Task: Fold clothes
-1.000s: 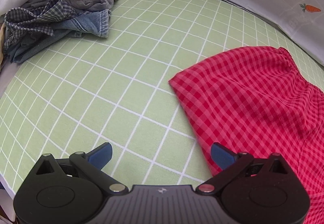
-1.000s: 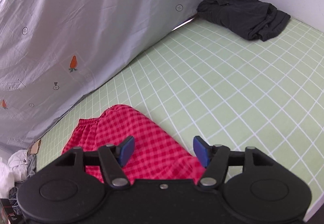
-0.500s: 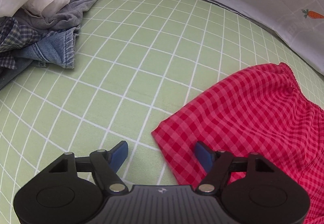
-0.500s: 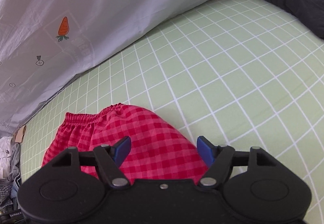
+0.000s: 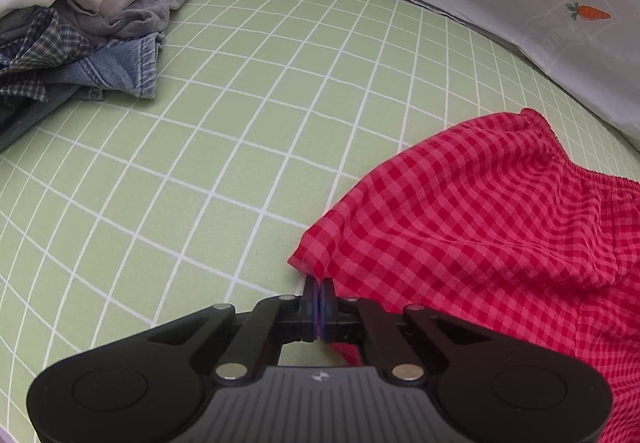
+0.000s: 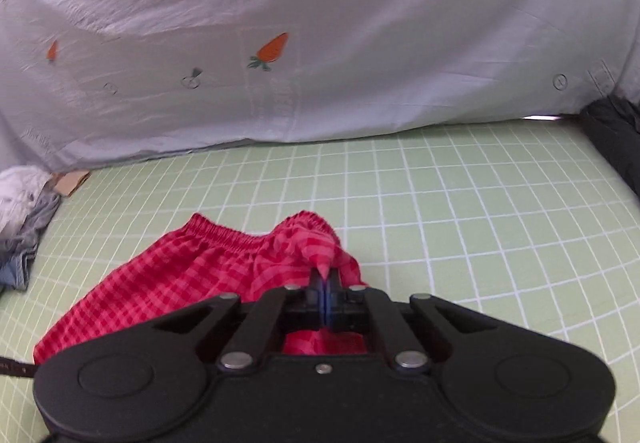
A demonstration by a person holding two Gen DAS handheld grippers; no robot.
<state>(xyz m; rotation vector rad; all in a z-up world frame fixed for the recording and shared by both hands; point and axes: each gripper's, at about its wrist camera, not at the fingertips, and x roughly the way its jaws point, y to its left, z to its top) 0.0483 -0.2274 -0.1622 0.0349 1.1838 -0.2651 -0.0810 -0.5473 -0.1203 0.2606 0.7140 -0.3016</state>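
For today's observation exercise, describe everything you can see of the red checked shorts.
The red checked shorts are thin woven cloth in red and pink gingham with a gathered elastic waistband. They lie rumpled on the green grid sheet. The left gripper is shut on a hem corner; the right gripper is shut on a bunched fold near the waistband, which stands up a little.

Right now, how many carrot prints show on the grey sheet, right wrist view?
2: one carrot near the middle of the grey sheet, one fainter carrot far left. Folds may hide more.
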